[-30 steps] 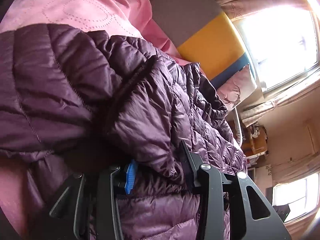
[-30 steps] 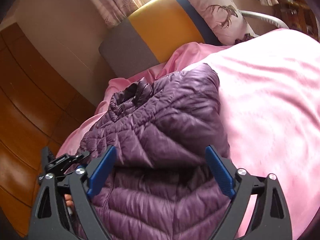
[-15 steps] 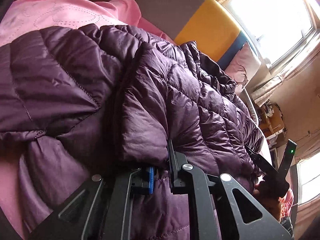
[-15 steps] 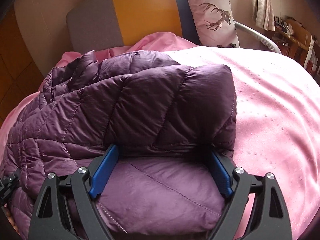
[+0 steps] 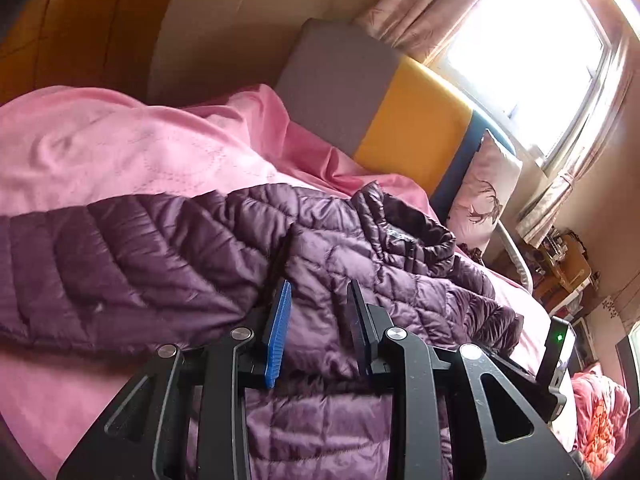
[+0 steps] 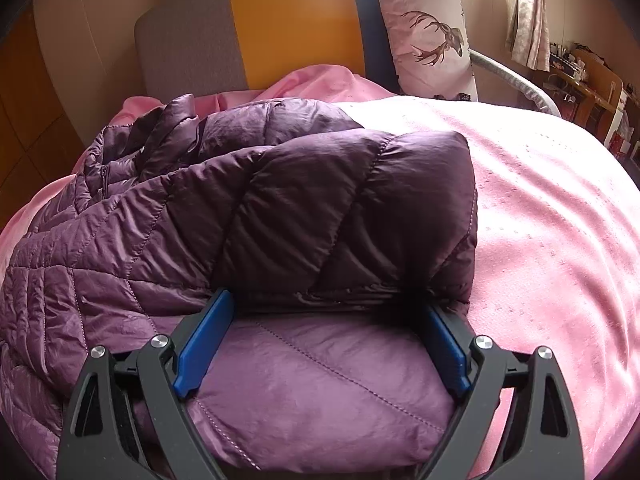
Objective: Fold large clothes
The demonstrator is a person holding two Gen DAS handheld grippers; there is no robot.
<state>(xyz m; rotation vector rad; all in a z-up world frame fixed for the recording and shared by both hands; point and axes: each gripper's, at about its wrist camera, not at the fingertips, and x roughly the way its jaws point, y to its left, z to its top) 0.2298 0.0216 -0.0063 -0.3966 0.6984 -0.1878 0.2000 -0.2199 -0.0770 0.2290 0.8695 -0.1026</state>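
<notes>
Left gripper (image 5: 316, 292) opening over purple jacket (image 5: 160, 256), right gripper (image 6: 324, 312) wide open

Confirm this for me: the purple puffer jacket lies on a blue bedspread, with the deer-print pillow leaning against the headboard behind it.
Not quite. The bedspread under the purple puffer jacket is pink, not blue, as the right wrist view shows plainly. The rest stands: the deer-print pillow leans against the headboard behind the jacket.

My right gripper (image 6: 320, 340) stands wide over a quilted purple down jacket (image 6: 248, 216), its folded sleeve before my blue pads (image 6: 204, 340), on a pink bedspread (image 6: 560, 220).
</notes>
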